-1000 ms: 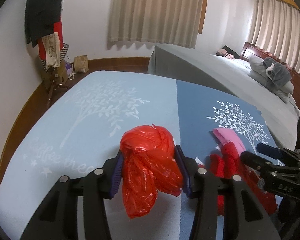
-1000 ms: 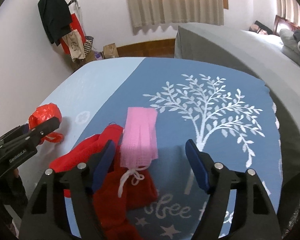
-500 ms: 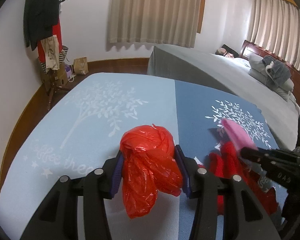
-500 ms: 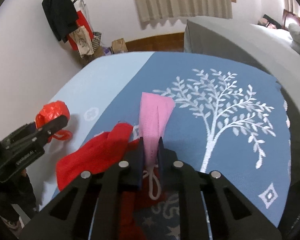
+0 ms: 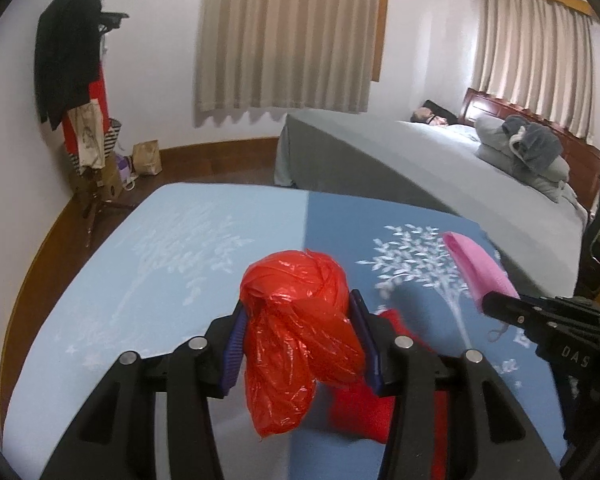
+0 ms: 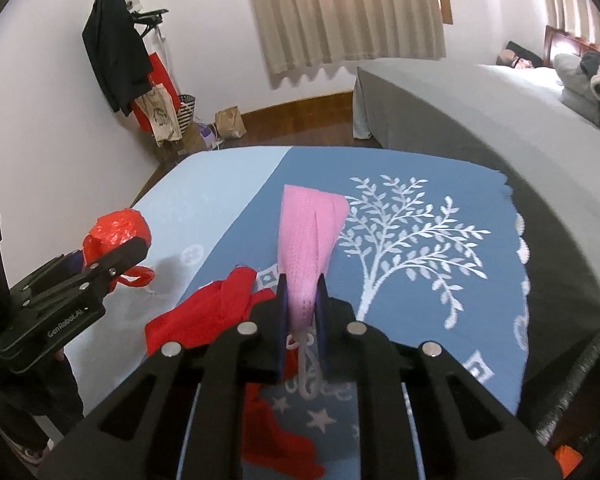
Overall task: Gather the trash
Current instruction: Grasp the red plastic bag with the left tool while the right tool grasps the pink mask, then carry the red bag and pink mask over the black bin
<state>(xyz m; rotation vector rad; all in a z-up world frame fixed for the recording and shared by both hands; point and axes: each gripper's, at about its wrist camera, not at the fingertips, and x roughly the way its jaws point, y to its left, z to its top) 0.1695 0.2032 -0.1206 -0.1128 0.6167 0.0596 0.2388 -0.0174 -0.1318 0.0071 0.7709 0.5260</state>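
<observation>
Here, in the left wrist view, your left gripper (image 5: pixel 300 340) is pinching a red bag (image 5: pixel 300 320), crumpled and knotted, between its blue pads. The bag's loose tail is hanging below the jaws over the blue tablecloth (image 5: pixel 148 280). At the right edge your right gripper (image 5: pixel 496 306) is carrying a pink mask (image 5: pixel 480 268), and a red cloth (image 5: pixel 364 412) is lying on the near part of the table, partly hidden behind the bag.

In the right wrist view, your right gripper (image 6: pixel 302 300) is pressing its jaws together on the near end of the mask (image 6: pixel 310 236), whose far end is sticking out forward above the tree print. The white ear loop (image 6: pixel 310 376) is dangling beneath the jaws. The red cloth (image 6: pixel 208 312) is lying just left of the gripper, and the left gripper (image 6: pixel 112 256) with the bag (image 6: pixel 116 232) is sitting at the far left.

You are gripping only a narrow strip of the mask, so a quick swing could be pulling it free. The hanging loop may be catching on the red cloth and dragging it along. The slick bag could be sliding out, since its tail is hanging loose. No bin is showing in either view.
</observation>
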